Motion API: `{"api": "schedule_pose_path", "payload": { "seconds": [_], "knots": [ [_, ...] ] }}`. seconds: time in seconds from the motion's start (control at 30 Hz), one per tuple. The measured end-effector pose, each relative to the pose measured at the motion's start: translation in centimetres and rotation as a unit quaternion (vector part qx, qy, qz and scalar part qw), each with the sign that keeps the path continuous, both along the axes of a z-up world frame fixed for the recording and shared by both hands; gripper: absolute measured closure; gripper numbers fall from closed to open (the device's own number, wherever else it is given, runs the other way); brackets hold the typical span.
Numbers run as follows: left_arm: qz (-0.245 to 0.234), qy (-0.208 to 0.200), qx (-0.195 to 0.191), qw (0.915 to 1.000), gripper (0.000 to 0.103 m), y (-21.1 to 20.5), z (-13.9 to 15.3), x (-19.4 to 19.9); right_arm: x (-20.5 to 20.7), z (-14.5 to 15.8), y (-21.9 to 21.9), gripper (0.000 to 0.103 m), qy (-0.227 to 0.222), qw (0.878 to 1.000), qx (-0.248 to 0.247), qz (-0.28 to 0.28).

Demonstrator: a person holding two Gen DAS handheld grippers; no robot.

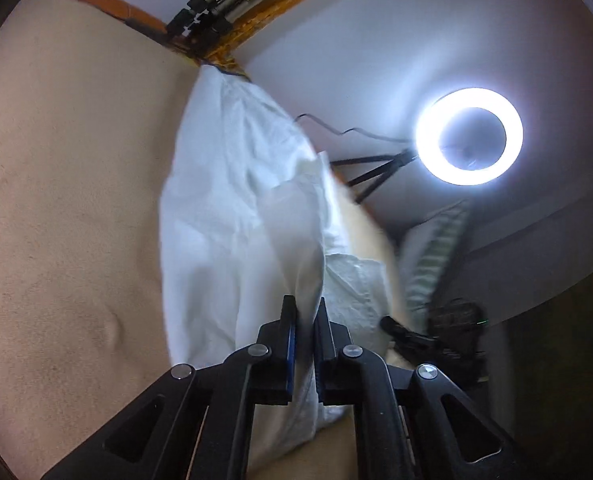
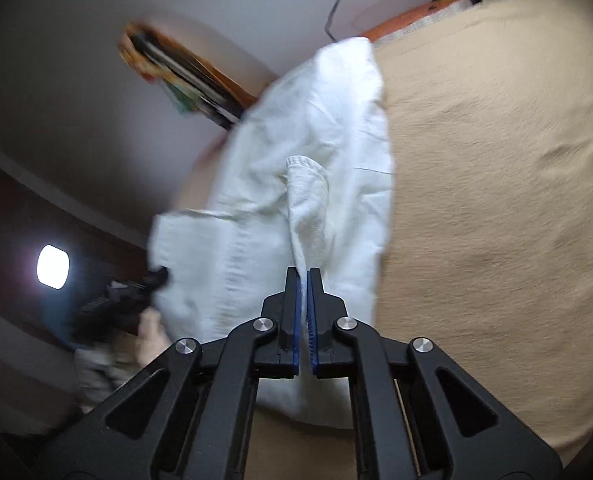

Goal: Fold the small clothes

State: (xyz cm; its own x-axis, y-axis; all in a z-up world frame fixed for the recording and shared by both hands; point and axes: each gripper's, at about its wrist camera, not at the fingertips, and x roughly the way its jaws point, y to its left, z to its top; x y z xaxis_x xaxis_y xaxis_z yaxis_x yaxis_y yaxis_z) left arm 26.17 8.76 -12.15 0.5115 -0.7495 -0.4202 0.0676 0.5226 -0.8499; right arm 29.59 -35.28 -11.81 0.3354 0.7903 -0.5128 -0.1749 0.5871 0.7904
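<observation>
Both grippers are clamped on 1 white, wrinkled cotton garment, which lies stretched across a beige, fuzzy blanket-covered surface. The garment runs from the near edge, where both tools hold it, to the far edge by the wall.

1. Left gripper: the 2 black jaws with blue pads are closed on a raised fold of the white cloth; fabric passes between the pads and hangs below them.
2. Right gripper: the jaws are pressed nearly together, with a thin ridge of the same white cloth pinched between the blue pads.
3. Garment position: the near hem is lifted off the blanket at both grip points; the far portion rests on the surface. A hemmed edge or cuff stands up near the middle of the cloth in the right wrist view.

Surroundings: a lit white ring lamp on a black tripod stands against the pale wall at the far side. Part of the left tool appears at the garment's left edge in the right wrist view, blurred.

Step in hand, as judged: the near edge has been gripped at 2 points, ready for a fold.

Next move, as judged: raise both grip points together, carry the near edge toward the far edge, keep the cloth taut between the 2 tools, then lay it down aligned. Uneven lift would likely skew the fold.
</observation>
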Motion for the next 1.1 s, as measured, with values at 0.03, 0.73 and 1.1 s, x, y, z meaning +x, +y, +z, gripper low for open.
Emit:
{"api": "schedule_pose_path", "payload": {
  "seconds": [0.03,0.73,1.1],
  "knots": [
    [-0.002,-0.004,0.006,1.0000,0.099,0.3,-0.3,0.2,0.3,-0.5,-0.6,0.099,0.006,1.000,0.016,0.003],
    [0.024,-0.090,0.255,0.9624,0.069,-3.1,3.6,-2.7,-2.1,4.0,6.4,0.095,-0.131,0.963,-0.225,0.069],
    [-0.025,-0.050,0.317,0.9467,0.090,-4.0,-1.4,-1.6,-2.0,-0.6,7.1,0.103,-0.079,0.949,-0.292,0.084]
  ]
}}
